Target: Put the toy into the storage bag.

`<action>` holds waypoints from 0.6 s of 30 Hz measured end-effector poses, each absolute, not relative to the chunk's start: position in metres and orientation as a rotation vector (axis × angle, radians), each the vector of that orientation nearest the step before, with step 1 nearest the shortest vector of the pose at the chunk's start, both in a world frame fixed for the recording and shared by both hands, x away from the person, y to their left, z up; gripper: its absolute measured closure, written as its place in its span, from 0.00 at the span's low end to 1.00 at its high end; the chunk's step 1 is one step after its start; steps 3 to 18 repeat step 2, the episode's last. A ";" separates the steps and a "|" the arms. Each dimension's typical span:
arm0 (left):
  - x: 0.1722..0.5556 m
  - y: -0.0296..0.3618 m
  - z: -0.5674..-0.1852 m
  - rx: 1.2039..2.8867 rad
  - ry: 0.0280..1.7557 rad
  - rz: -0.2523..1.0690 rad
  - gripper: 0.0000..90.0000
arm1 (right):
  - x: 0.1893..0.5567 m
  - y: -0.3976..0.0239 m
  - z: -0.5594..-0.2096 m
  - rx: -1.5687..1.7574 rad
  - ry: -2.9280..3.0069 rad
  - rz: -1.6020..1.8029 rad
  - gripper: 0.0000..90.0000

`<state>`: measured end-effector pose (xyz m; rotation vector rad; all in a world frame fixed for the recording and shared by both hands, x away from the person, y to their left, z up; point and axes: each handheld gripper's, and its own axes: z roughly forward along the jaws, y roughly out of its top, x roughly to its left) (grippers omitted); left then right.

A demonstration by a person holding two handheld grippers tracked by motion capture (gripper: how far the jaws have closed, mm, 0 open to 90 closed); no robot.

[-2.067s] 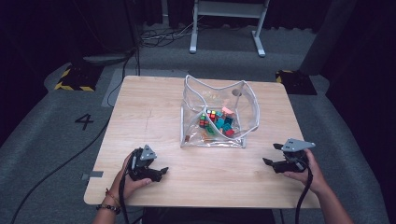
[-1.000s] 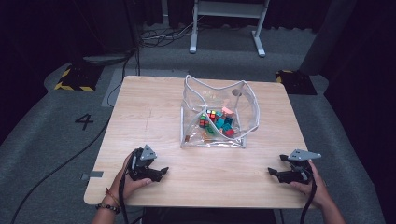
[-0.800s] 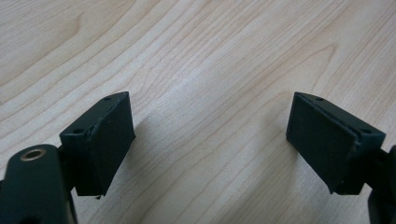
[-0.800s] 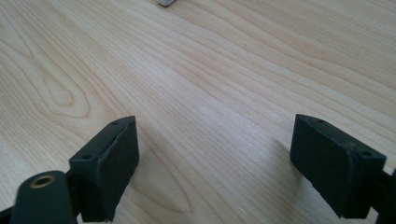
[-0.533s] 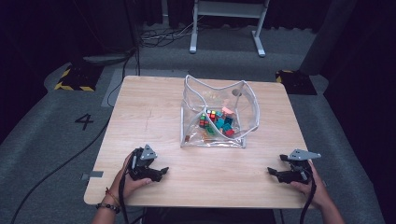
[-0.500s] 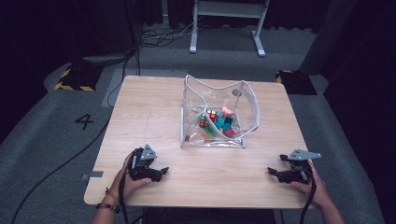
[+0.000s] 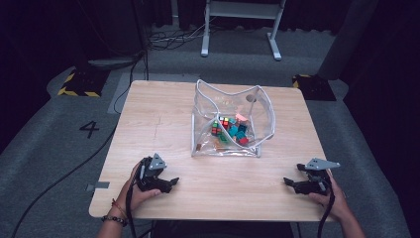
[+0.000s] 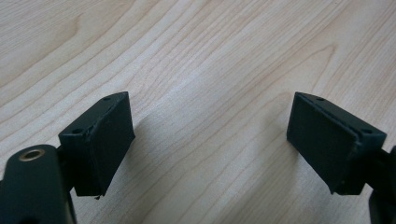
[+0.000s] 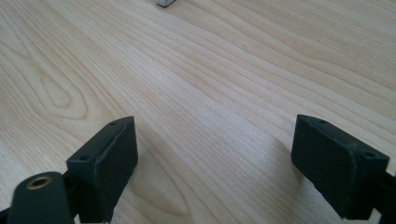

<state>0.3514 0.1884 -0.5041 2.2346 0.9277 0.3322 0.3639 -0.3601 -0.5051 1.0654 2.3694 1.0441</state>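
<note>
While both hands rest at the near edge of the wooden table [image 7: 163,114], the left gripper [image 7: 168,182] sits low at the near left corner and the right gripper [image 7: 289,182] at the near right corner, well apart from each other. At the left gripper [image 8: 210,140] the jaws stand wide apart with bare wood between them, and nothing is held. At the right gripper [image 9: 215,158] the jaws are spread in the same way over bare wood, also empty. A clear plastic bag [image 7: 260,111] with white piping stands near the middle of the table, toward the far side (its top is open and sagging). Inside it lie several coloured puzzle cubes [image 7: 229,130], heaped together at the bottom; how many there are I cannot tell. The bag is well apart from both grippers and lies roughly between them, farther from the person. At the top edge of the right gripper view a small pale corner [image 9: 166,3] shows, too small to identify.
</note>
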 end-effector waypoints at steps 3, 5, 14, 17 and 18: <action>0.351 0.188 -0.504 2.232 0.930 0.334 0.17 | 0.364 -0.360 -0.505 1.063 2.368 1.049 0.16; 0.351 0.188 -0.504 2.232 0.930 0.334 0.17 | 0.364 -0.360 -0.505 1.063 2.368 1.049 0.16; 0.351 0.188 -0.504 2.232 0.930 0.334 0.17 | 0.364 -0.360 -0.505 1.063 2.368 1.049 0.16; 0.351 0.188 -0.504 2.232 0.930 0.334 0.17 | 0.364 -0.360 -0.505 1.063 2.368 1.049 0.16; 0.351 0.188 -0.504 2.232 0.930 0.334 0.17 | 0.364 -0.360 -0.505 1.063 2.368 1.049 0.16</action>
